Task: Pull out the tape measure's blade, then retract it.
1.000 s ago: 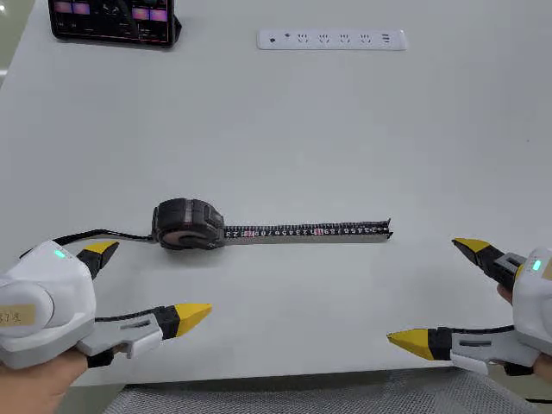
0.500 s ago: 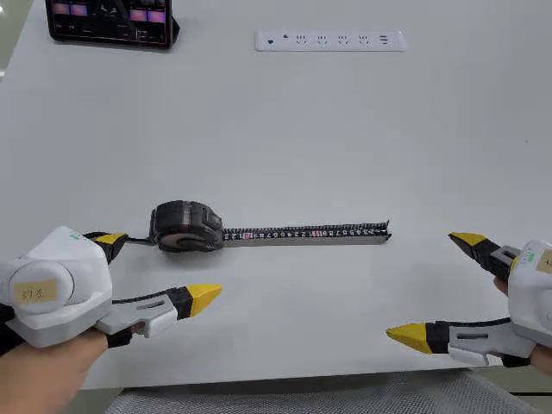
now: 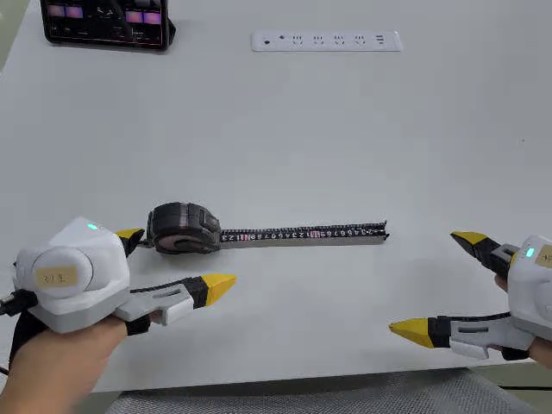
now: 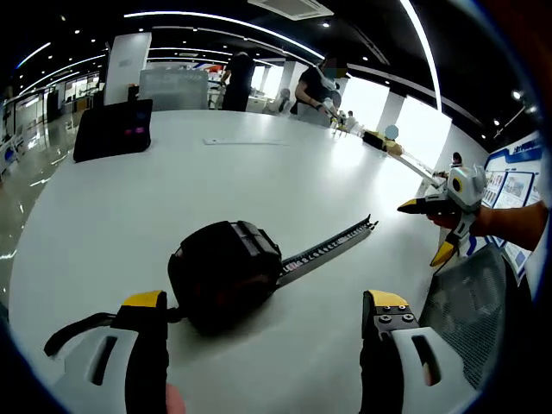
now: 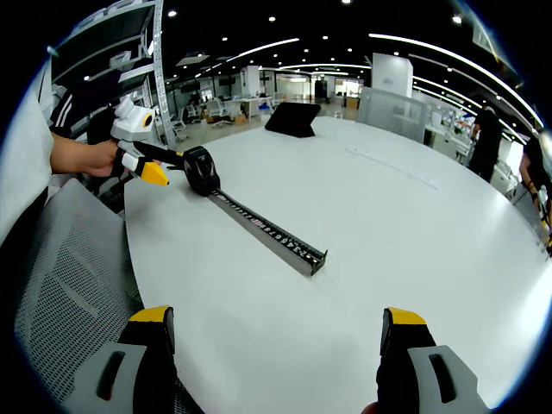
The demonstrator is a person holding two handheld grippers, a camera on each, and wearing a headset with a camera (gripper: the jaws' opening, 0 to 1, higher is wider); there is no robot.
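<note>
Tape measure: a dark case (image 3: 179,228) is lying on its side toward the left of the white desk (image 3: 345,138); its blade (image 3: 302,233) is lying flat, drawn out to the right and ending in a small hook (image 3: 384,228); a black strap (image 4: 73,332) is trailing from the back of the case.
Left gripper (image 3: 173,259): hovering just beside the case with its jaws spread wide and carrying nothing; in the left gripper view the case is sitting just ahead of the yellow tips and between them, seemingly untouched.
Right gripper (image 3: 440,283): hovering near the desk's front edge, well to the right of the hook; jaws spread, empty.
Step in hand: with the blade already out, the retracting looks to be coming next.
Doing it well: the left gripper should be closing squarely on the case's sides to steady it; the right gripper should be pinching the hook and walking it back slowly, so the blade is not whipping in or dragging the case.
Around: a white power strip (image 3: 326,40) and a dark tablet (image 3: 103,21) are sitting at the far side, well apart from the work; a grey mesh chair (image 3: 302,401) is showing below the desk edge.
In the way: nothing is lying between the grippers and the tape measure; the strap could be catching the left gripper's far jaw.
</note>
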